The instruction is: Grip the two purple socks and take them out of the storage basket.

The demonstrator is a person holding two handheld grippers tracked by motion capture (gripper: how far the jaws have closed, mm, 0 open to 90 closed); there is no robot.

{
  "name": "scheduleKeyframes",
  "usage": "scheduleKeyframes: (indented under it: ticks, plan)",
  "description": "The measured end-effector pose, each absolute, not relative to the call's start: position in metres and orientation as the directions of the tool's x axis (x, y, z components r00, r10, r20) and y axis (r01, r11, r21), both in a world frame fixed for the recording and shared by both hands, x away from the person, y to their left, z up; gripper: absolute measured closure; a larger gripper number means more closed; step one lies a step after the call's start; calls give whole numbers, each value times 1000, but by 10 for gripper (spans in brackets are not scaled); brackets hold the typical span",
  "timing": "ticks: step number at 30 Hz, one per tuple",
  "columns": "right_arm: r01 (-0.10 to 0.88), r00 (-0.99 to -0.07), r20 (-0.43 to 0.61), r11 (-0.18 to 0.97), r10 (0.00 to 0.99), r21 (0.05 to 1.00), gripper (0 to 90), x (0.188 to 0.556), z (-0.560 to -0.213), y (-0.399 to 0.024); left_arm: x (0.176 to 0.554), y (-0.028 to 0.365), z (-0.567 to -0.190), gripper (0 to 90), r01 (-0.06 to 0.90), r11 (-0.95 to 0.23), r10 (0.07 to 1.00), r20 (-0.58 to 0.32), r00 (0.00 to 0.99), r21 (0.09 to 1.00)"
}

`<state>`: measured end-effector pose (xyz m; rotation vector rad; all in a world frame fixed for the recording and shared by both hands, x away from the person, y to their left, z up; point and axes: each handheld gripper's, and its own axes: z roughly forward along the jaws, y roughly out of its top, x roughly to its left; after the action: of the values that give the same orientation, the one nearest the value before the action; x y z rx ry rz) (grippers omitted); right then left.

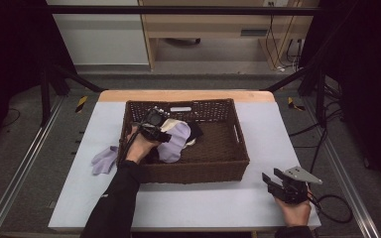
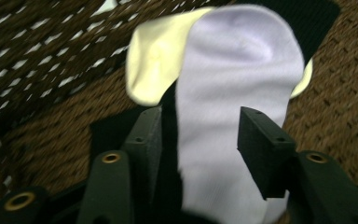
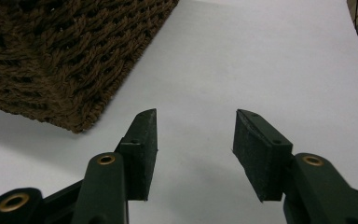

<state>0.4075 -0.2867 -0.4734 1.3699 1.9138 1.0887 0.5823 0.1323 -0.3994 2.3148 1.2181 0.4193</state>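
A brown wicker basket [image 1: 193, 171] stands in the middle of the white table. Inside it a lavender sock [image 1: 176, 141] lies over a cream sock [image 1: 168, 124] and a black one [image 1: 194, 130]. My left gripper [image 1: 162, 133] reaches into the basket's left half. In the left gripper view the lavender sock [image 2: 233, 70] runs between my open jaws [image 2: 199, 126], whose pads stand clear of it, with the cream sock [image 2: 154, 60] beneath. My right gripper [image 1: 273, 178] rests near the table's front right, open with nothing between its jaws [image 3: 196, 126].
A second lavender sock [image 1: 104, 159] lies on the table just left of the basket. The basket's front right corner [image 3: 60, 56] is a short way ahead of my right gripper. Bare white tabletop [image 3: 261, 56] spreads to its right and front. Dark frame rails flank the table.
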Motion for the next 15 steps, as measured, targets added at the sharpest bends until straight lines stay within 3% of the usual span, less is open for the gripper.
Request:
scheduleKeyframes:
  ticks: [12, 15]
  plan:
    - [508, -337, 24, 160, 941, 846, 498, 408, -474, -286, 576, 143, -415, 467, 715, -505, 813, -11, 582, 483]
    - [502, -340, 14, 169, 940, 848, 498, 409, -475, -287, 574, 143, -414, 502, 715, -503, 811, -20, 584, 485]
